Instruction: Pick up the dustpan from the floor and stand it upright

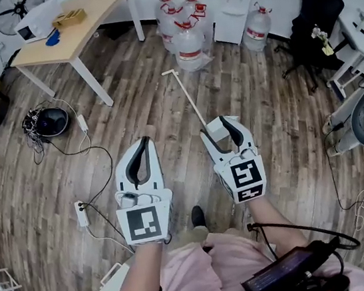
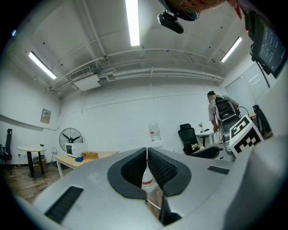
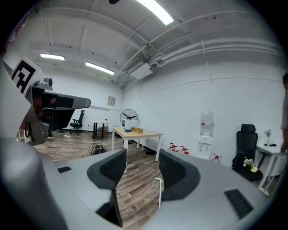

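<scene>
Head view showed the dustpan [image 1: 210, 125] flat on the floor [image 1: 291, 159] beneath my right gripper [image 1: 218, 128], jaws apart; left gripper [image 1: 145, 142] pinched together, empty. I feared its thin handle [image 1: 187, 97] slipping sideways.

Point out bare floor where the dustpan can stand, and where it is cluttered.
Bare boards lie between the dustpan handle and the table leg, and right of it toward the office chair. Crowded: cables and power strip at left, water bottles ahead.
</scene>
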`<action>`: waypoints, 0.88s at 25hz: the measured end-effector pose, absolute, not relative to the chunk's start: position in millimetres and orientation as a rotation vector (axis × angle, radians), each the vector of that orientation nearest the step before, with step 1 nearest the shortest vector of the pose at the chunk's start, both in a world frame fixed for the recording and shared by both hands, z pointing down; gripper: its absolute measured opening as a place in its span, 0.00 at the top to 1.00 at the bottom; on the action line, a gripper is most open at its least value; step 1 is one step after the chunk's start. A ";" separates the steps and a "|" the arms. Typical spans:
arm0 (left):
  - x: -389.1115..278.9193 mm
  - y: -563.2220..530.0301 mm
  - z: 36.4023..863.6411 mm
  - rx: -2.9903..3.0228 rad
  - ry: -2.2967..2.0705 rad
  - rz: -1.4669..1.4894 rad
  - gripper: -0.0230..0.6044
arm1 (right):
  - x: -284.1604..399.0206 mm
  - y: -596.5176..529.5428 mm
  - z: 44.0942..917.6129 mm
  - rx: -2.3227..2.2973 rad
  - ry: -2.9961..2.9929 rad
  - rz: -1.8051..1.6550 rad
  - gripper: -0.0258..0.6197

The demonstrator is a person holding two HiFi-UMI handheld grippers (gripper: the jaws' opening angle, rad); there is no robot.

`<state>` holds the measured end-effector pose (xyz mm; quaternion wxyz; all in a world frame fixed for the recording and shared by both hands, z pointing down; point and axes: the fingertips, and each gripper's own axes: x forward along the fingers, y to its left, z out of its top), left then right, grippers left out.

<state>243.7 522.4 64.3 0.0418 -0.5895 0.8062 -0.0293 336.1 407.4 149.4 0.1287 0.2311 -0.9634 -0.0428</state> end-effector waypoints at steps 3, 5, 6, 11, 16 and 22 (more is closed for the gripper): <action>223.3 514.9 57.1 -1.796 2.455 -0.078 0.94 | 317.8 397.7 139.8 0.695 -2.813 -0.142 0.61; 214.0 508.3 52.6 -1.795 2.439 -0.072 0.94 | 309.6 391.9 135.5 0.703 -2.815 -0.152 0.61; 210.7 504.7 51.2 -1.798 2.430 -0.067 0.94 | 306.5 388.8 134.0 0.708 -2.815 -0.155 0.61; 193.6 489.5 56.7 -1.809 2.431 -0.102 0.94 | 295.1 373.0 135.4 0.738 -2.808 -0.154 0.61; 182.9 465.5 68.5 -1.857 2.419 -0.109 0.94 | 282.5 354.2 144.1 0.753 -2.796 -0.129 0.62; 154.9 421.3 83.1 -1.905 2.415 -0.115 0.94 | 254.5 313.4 158.1 0.773 -2.784 -0.098 0.62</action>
